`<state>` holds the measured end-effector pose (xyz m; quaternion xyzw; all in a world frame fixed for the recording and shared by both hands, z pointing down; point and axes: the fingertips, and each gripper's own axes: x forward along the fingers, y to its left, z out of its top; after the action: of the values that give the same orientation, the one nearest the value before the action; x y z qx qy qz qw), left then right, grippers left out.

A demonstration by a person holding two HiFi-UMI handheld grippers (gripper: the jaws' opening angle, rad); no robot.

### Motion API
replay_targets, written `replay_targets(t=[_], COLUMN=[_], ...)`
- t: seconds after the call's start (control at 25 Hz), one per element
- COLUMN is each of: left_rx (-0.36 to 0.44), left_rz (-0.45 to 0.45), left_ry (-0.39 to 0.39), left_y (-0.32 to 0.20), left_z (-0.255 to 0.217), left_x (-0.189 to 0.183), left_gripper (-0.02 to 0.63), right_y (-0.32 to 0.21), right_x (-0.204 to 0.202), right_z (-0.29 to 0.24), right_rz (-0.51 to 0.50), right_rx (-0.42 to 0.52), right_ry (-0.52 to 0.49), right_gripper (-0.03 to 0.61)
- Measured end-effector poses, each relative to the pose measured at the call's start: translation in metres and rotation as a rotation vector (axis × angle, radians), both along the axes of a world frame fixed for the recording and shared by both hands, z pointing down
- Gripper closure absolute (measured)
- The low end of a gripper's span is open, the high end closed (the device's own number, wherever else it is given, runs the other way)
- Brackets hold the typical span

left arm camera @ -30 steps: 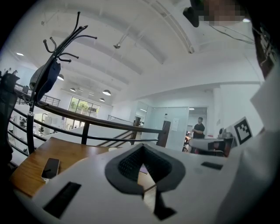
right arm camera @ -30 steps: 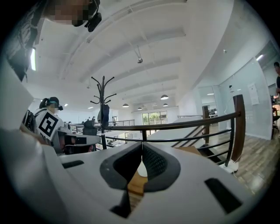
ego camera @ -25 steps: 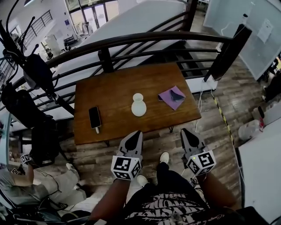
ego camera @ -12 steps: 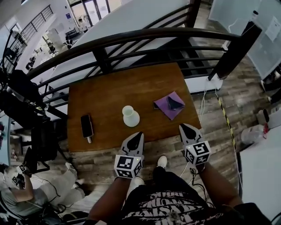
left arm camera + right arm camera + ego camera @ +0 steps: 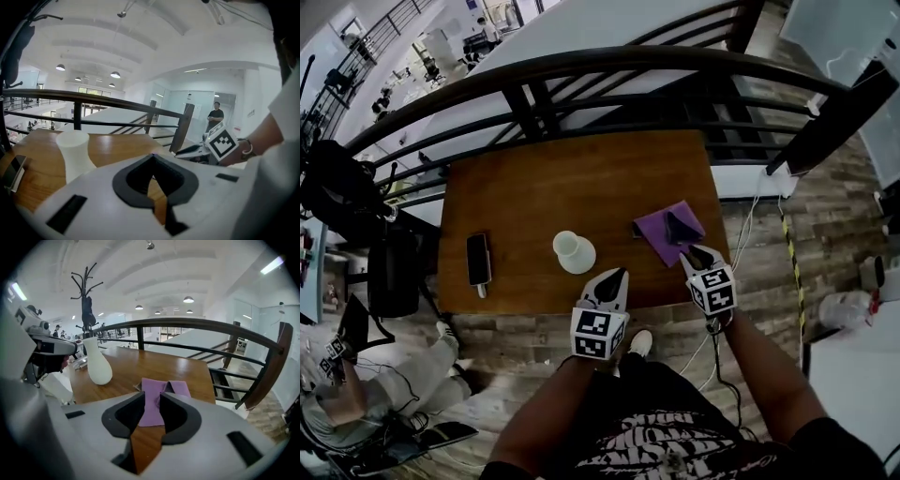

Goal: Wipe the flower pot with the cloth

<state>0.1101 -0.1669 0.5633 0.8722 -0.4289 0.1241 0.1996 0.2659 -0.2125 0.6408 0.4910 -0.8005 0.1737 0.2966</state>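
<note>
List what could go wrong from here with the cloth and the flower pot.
1. The right gripper, its jaws opening with nothing between them yet, is close to the purple cloth. The cloth lies rumpled by the near right corner of the table, so a shallow pinch may catch one fold or drag it off the edge.
2. The white flower pot stands free near the front edge. The left gripper, jaws together, could knock it over.

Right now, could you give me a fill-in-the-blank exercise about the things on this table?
1. In the head view, the folded purple cloth lies to the ___ of the white narrow-necked flower pot on the brown wooden table.
2. The black rectangular phone lies on the pot's ___ side.
3. The right gripper, jaws opening with nothing held, points toward the purple ___.
Missing words: right; left; cloth
</note>
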Motion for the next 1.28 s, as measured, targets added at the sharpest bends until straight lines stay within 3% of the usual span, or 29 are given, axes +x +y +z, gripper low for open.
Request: replay_targets(t=[0.28,0.6,0.72,0.84,0.92,1.04,1.28], left_rx=[-0.037,-0.08,-0.081,-0.093,-0.099,-0.093,-0.084], left_rz=[0.055,0.063,0.063,0.053,0.051,0.046,-0.04], left_ry=[-0.037,-0.036,-0.03,-0.037,-0.045,-0.053,-0.009], left_y=[-0.05,-0.064,-0.061,-0.052,-0.045,-0.034,-0.01], left_z=[0.039,0.051,0.046,0.046,0.046,0.038,0.017], left_x=[0.042,0.046,0.043,0.037,0.033,0.021,-0.027], left_gripper=[0.612,0.612,0.612,0.612,0.612,0.612,0.612], right_y=[-0.044,-0.059,-0.064,-0.064,-0.061,-0.058,-0.055], right_x=[0.009,0.0,-0.001,-0.007,-0.008,-0.004,-0.019], right_z=[0.057,0.112,0.116,0.114,0.116,0.106,0.039], right_rz=[-0.057,-0.144,-0.155,-0.244,-0.276,-0.208,-0.054], right_rx=[-0.106,-0.241,-0.289,-0.278,-0.266,-0.254,-0.156], right_ry=[0.085,0.225,0.258,0.398,0.456,0.384,0.047], right_gripper=[0.413,0.411,0.445,0.533,0.545,0.548,0.548])
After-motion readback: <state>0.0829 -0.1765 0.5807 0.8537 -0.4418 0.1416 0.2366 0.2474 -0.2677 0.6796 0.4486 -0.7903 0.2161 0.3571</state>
